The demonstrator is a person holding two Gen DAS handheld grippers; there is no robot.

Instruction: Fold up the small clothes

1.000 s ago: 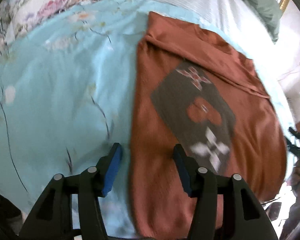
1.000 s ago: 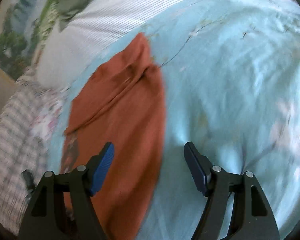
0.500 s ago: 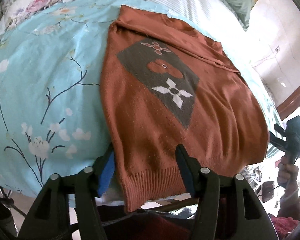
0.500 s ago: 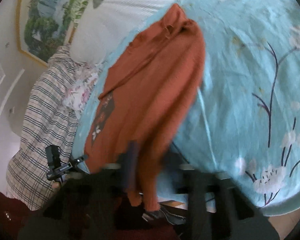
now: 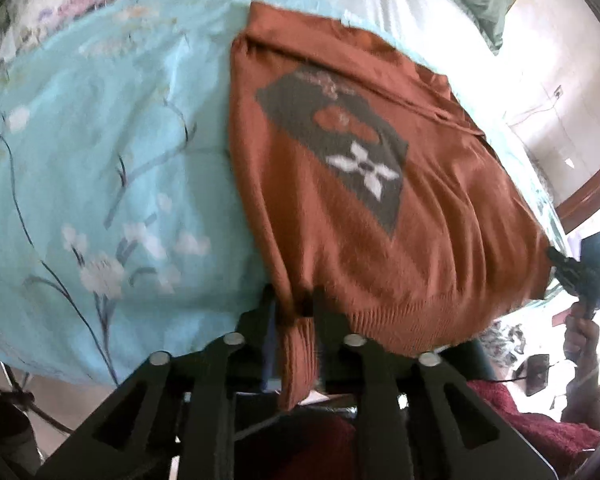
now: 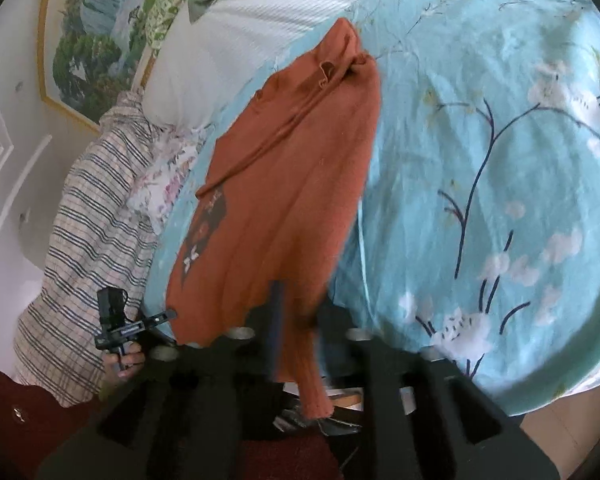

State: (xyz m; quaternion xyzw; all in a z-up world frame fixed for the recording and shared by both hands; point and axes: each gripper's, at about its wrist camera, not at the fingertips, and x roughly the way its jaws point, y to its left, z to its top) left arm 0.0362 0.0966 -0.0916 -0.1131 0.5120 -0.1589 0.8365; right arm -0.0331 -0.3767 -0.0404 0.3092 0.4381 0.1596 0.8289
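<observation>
The rust-orange sweater (image 5: pixel 340 208) lies flat on the bed's pale blue floral cover (image 5: pixel 100 168), stretching away from both tools, its dark patch with a white flower facing up and its ribbed hem hanging over the near edge of the bed. The left tool (image 5: pixel 294 308) sits at the hem's left corner — its jaws have just been closing and now stand narrow, with the ribbed corner pinched between them and a strip of hem drooping below the fingers. In the right wrist view the right tool (image 6: pixel 298 312) is at the opposite hem corner; its jaws have just been opening somewhat, the picture there is blurred, and a fold of orange knit runs between the fingers and dangles below them, looking gripped. Ahead of the right tool the sweater narrows toward its collar, where a sleeve lies folded across the body. Past the collar lies a white ribbed pillow (image 6: pixel 268 28); left of the right tool a checked blanket (image 6: pixel 84 232) drapes the bed's side. Each camera catches the other tool at the far hem corner, held in a hand (image 5: pixel 580 336) off to the side.
</observation>
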